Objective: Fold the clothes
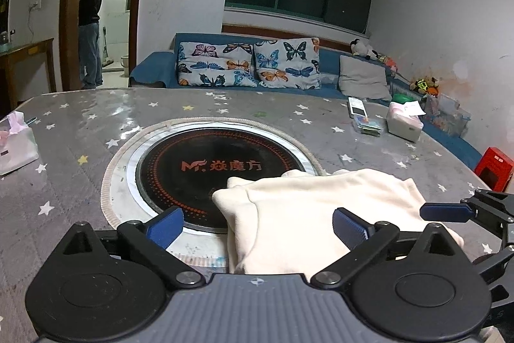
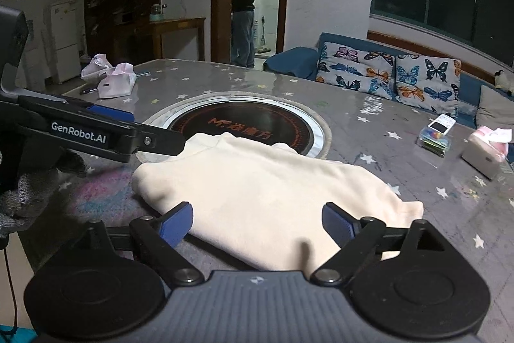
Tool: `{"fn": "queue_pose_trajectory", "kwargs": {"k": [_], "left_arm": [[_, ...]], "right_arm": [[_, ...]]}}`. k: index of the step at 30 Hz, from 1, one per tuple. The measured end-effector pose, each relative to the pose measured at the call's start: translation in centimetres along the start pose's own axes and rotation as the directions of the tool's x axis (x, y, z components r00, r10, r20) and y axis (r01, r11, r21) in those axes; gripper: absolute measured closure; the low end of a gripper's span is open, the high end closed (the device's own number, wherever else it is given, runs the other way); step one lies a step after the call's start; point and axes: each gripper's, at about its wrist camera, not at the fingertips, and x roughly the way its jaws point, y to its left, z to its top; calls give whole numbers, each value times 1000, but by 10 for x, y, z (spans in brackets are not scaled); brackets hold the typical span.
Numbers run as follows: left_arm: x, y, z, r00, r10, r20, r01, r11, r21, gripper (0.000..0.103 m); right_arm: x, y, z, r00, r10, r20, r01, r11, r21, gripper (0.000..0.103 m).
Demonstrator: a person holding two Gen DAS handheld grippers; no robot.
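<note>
A cream garment [image 1: 298, 214] lies folded into a thick rectangle on the grey star-patterned table [image 1: 80, 130], partly over the round black cooktop [image 1: 221, 169]. It also shows in the right wrist view [image 2: 263, 192]. My left gripper [image 1: 257, 227] is open and empty, its fingers straddling the garment's near left edge. My right gripper [image 2: 257, 222] is open and empty over the garment's near edge. The right gripper's blue fingertips [image 1: 446, 211] show at the right of the left view; the left gripper body [image 2: 96, 134] reaches in at the left of the right view.
A tissue box [image 1: 403, 121], a remote [image 1: 357, 108] and a small clear case [image 1: 369, 126] sit at the table's far right. A white bag [image 1: 16, 143] sits at the left. A blue sofa with butterfly cushions [image 1: 250, 63] stands behind. A person [image 1: 89, 28] stands in the doorway.
</note>
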Motion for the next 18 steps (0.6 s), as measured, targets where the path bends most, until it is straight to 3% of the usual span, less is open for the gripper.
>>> {"fn": "queue_pose_trajectory", "kwargs": {"k": [8,18], "left_arm": [[-13,-9,-2,1000,-17,17,17,1000,14,0],[-29,-20,-8,998,-51,39,49,998,38,0]], "right_arm": [[-16,2,-7,998,-44,40,43,999,13,1],[-38,3,-13,991,-87,97,81,995,66,0]]}}
